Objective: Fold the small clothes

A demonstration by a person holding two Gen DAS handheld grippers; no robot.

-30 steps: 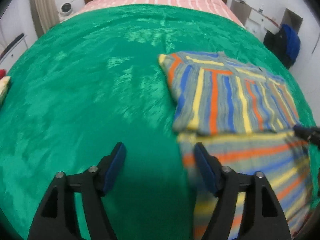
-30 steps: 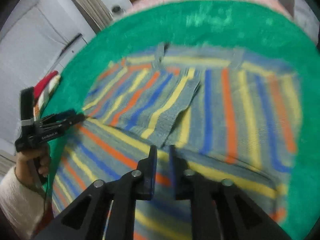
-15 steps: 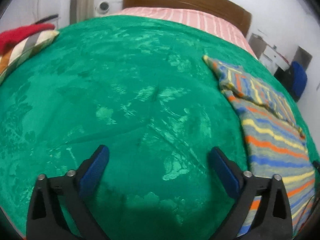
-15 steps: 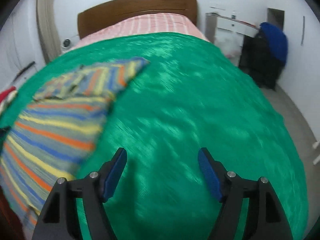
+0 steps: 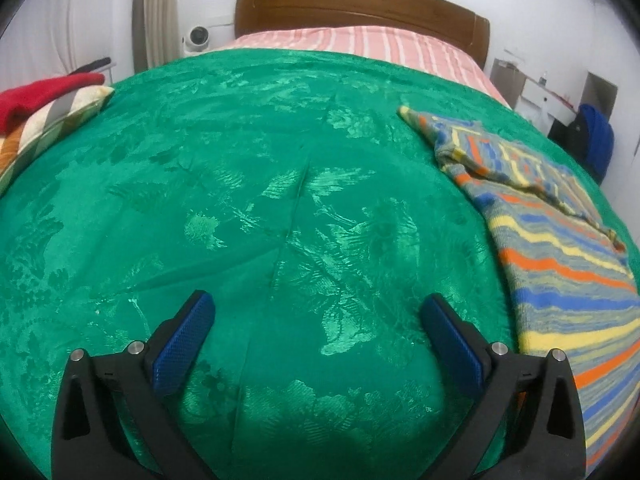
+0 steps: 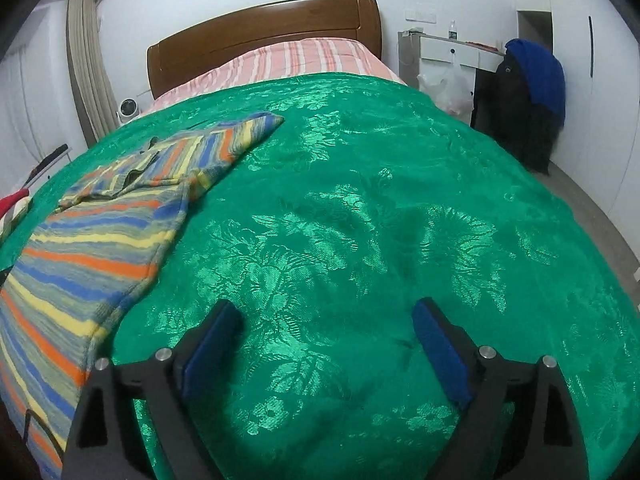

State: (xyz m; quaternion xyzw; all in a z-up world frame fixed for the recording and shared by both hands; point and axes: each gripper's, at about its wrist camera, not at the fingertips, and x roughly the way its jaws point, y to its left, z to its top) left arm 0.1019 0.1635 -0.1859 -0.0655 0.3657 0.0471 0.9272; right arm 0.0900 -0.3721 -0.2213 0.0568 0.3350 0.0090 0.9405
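1. The left gripper (image 5: 318,312) hangs over bare green bedspread (image 5: 248,184), its blue-padded jaws spread wide with nothing between them; they have just been opening.
2. The right gripper (image 6: 324,320) is likewise over bare bedspread, its jaws well apart and empty, and they too have just been opening.
3. The striped sweater (image 5: 560,264) (grey knit with orange, blue and yellow bands) lies flat on the bedspread, to the right of the left gripper and clear of its fingers.
4. From the right wrist view the same sweater (image 6: 92,248) lies to the left of the right gripper, so it sits between the two grippers, touched by neither.
5. Its upper part is folded over itself, with one sleeve (image 6: 240,136) pointing toward the head of the bed.
6. Beyond the bedspread a pink striped sheet (image 6: 304,60) runs up to a brown wooden headboard (image 6: 264,36).
7. At the far left edge of the bed a red garment (image 5: 44,92) rests on a striped cushion (image 5: 52,124).
8. A blue jacket (image 6: 540,76) hangs by the white desk (image 6: 452,50) on the right side of the room.
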